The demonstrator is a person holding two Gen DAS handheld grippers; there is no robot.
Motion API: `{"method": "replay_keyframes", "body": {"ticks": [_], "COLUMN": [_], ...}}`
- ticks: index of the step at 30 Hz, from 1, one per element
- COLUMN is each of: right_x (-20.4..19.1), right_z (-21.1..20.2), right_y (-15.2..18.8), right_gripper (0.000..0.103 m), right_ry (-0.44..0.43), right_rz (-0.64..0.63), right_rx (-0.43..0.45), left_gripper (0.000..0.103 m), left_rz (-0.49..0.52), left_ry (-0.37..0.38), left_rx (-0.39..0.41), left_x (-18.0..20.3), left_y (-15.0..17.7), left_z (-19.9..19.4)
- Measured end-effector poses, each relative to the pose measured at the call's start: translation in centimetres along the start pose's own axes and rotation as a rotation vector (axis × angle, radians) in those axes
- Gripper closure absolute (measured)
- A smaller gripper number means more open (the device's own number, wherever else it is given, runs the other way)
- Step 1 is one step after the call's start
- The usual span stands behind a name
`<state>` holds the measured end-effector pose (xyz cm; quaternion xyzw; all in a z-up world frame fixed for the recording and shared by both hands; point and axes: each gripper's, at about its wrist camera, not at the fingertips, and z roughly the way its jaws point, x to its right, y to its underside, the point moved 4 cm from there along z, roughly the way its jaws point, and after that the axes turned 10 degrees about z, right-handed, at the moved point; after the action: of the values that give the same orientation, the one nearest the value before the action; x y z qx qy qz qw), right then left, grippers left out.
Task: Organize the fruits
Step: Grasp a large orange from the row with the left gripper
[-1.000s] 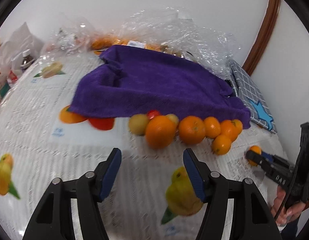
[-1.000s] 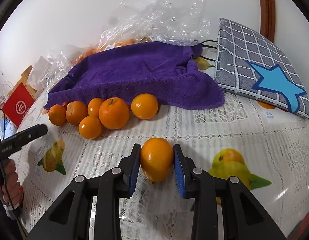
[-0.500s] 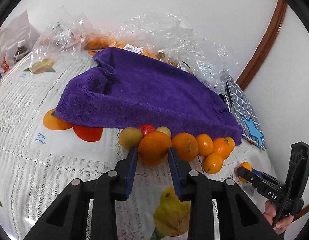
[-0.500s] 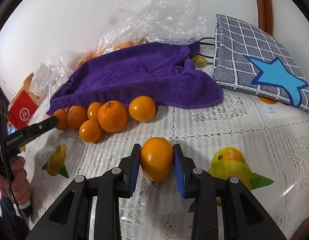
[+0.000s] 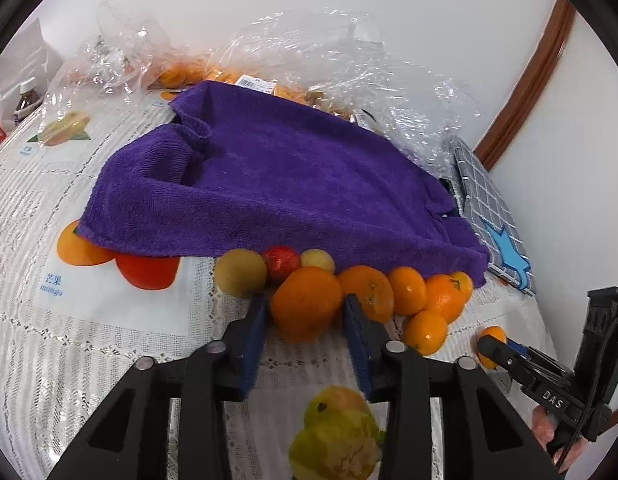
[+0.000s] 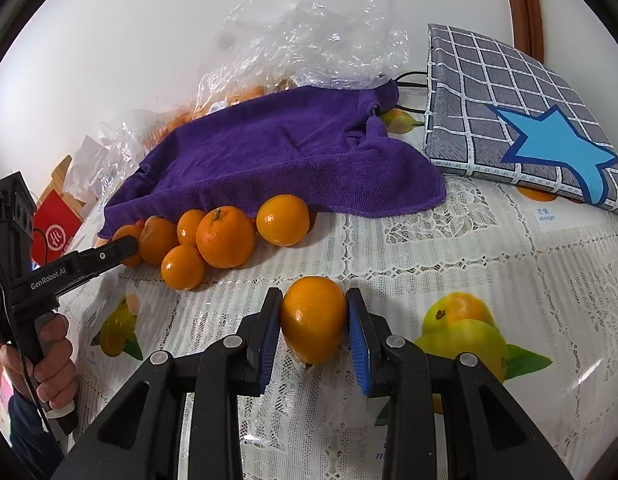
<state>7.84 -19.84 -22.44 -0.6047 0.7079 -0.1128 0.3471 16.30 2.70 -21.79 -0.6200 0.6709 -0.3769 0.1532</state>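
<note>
The left hand-held gripper (image 5: 305, 312) is straddling a large orange (image 5: 306, 302) at the near edge of the fruit row under the purple towel (image 5: 277, 184); its jaws are opening slightly, the blue pads right at the orange's sides. The right hand-held gripper (image 6: 313, 320) is squeezing a small orange (image 6: 312, 318) tightly between its pads, just above the lace-covered worktop (image 6: 449, 248), with the row ahead and to its left.

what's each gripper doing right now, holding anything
left gripper: jaws opening, big orange between them.
right gripper: shut on a small orange.
</note>
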Motion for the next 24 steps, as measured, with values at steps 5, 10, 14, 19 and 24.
{"method": "replay_keyframes", "body": {"ticks": [5,10,14,19,24], "right_x": [0.1,0.2,0.3,0.1,-0.2], "right_z": [0.0,-0.1,-0.2,-0.3,-0.4], "right_y": [0.0,0.1,0.3,0.5,0.6], "right_gripper": [0.071,0.071,0.070,0.070,0.071], "right_ry": [-0.008,-0.010,-0.014,0.006,0.026], "right_rz": [0.009,0.011,0.013,0.007,-0.009], "right_rx": [0.001,0.002,-0.004,0.004,0.012], "left_gripper": [0.067,0.067,0.068,0.068,0.068], "left_rz": [-0.050,-0.048,-0.045,-0.063,-0.076], "left_ry": [0.012,0.014,0.018,0.006,-0.023], "left_rx": [0.005,0.003,0.023,0.075,0.130], "left_x": [-0.7,-0.6,-0.6,-1.0,-1.5], "left_y": [0.2,0.2,0.2,0.3,0.1], "left_z": [-0.3,-0.1,-0.4,-1.6,-2.7]}}
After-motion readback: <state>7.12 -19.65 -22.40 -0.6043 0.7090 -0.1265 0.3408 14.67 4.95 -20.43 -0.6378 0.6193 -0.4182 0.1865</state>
